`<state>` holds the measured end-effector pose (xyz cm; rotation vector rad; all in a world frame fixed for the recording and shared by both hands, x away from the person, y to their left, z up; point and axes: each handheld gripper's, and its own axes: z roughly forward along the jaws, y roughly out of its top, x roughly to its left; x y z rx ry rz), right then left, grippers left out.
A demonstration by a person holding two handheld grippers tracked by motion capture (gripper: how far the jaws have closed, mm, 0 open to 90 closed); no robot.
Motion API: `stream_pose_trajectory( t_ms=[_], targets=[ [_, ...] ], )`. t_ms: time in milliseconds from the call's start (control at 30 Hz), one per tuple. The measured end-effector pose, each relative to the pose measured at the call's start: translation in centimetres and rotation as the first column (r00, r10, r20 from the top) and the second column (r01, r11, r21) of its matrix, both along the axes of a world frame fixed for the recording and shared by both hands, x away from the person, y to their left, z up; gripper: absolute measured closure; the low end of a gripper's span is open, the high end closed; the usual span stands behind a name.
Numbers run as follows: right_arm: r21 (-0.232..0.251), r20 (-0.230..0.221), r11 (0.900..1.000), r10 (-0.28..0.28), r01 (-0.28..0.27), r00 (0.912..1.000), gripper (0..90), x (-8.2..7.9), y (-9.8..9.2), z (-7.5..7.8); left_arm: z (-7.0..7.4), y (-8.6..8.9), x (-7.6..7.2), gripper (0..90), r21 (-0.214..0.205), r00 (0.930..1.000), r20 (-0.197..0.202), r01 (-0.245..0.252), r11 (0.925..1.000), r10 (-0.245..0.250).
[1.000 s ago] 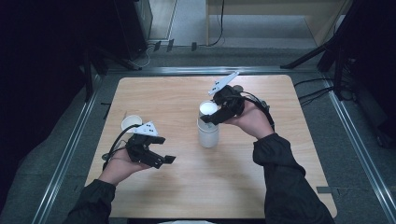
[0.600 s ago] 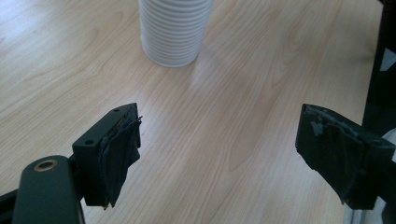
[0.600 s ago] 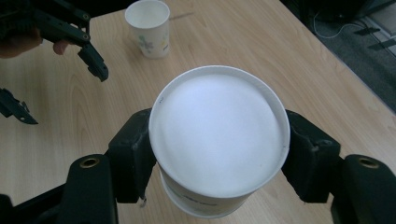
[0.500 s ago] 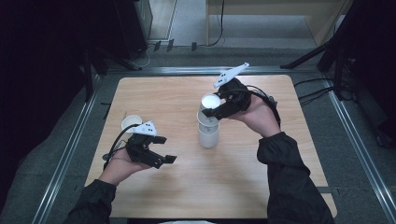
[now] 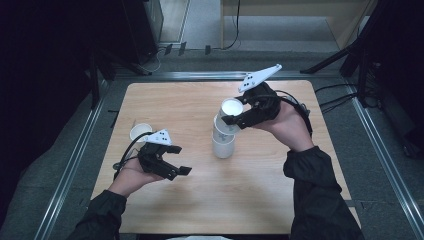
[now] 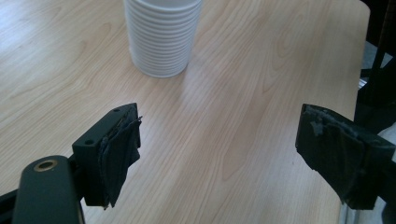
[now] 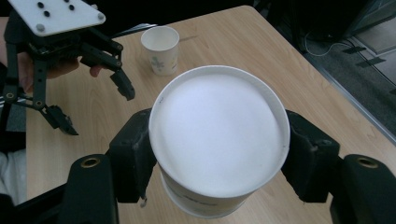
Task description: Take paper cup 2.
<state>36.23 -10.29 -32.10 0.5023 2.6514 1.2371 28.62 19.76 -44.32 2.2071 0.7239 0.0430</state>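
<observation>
My right tongs (image 5: 231,119) pinch the top cup (image 7: 218,140) just under its rim, one pad at 9 o'clock and the other at 3 o'clock on its wall. The jaws have just been closing, and the cup sits squarely between them. It hangs above the stack (image 5: 223,142) near the middle of the desk (image 5: 280,200), apart from the stack's rim as far as I can tell from the high view, though the gap is hard to read there.

The cup is thin paper, so I judge it very light and easy to crush; the rolled rim is the stiff part, and gripping just below it, as I do now, is the safest hold. Too hard a squeeze would oval the mouth, too soft and the smooth wall could slip. Nested cups tend to cling, so I would watch that a second one does not ride up with it.

Its long axis runs rim to base, close to upright, mouth up, leaning slightly in my grip.

My left tongs (image 5: 175,162) are spread and hold nothing, resting low at about 8 o'clock from the stack. A lone cup (image 5: 140,132) stands upright just past my left hand, toward 9 o'clock on the desk.
</observation>
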Motion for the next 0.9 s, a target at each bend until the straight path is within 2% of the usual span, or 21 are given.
stream_pose_trajectory(
  t_ms=[167, 533, 700, 800, 900],
  targets=[
    [0.005, -0.012, 0.9999, -0.015, 0.015, 0.9998, 34.2, -0.9, -1.0, 0.0, 0.2, -1.0, 0.7, 14.1, -0.024, 0.9989, -0.006, 0.046, 0.9986, -0.046],
    [0.036, -0.018, 0.9979, -0.053, 0.054, 0.9984, 34.2, -3.4, -3.9, -0.5, 0.2, -3.6, 2.1, 14.1, -0.019, 0.9902, 0.014, 0.139, 0.9901, -0.139],
    [0.015, -0.050, 0.9977, -0.066, 0.067, 0.9966, 34.2, -4.6, -4.9, -2.2, 0.4, -4.4, 2.5, 14.1, -0.038, 0.9852, 0.025, 0.171, 0.9846, -0.170],
    [0.002, -0.065, 0.9987, -0.052, 0.052, 0.9965, 34.2, -4.9, -4.9, -3.3, 0.4, -4.8, 2.6, 14.1, -0.077, 0.9843, 0.021, 0.177, 0.9812, -0.176],
    [-0.008, -0.080, 0.9995, -0.031, 0.031, 0.9963, 34.2, -5.4, -4.7, -4.5, 0.4, -5.2, 2.4, 14.1, -0.080, 0.9820, 0.033, 0.188, 0.9789, -0.186]
  ],
)
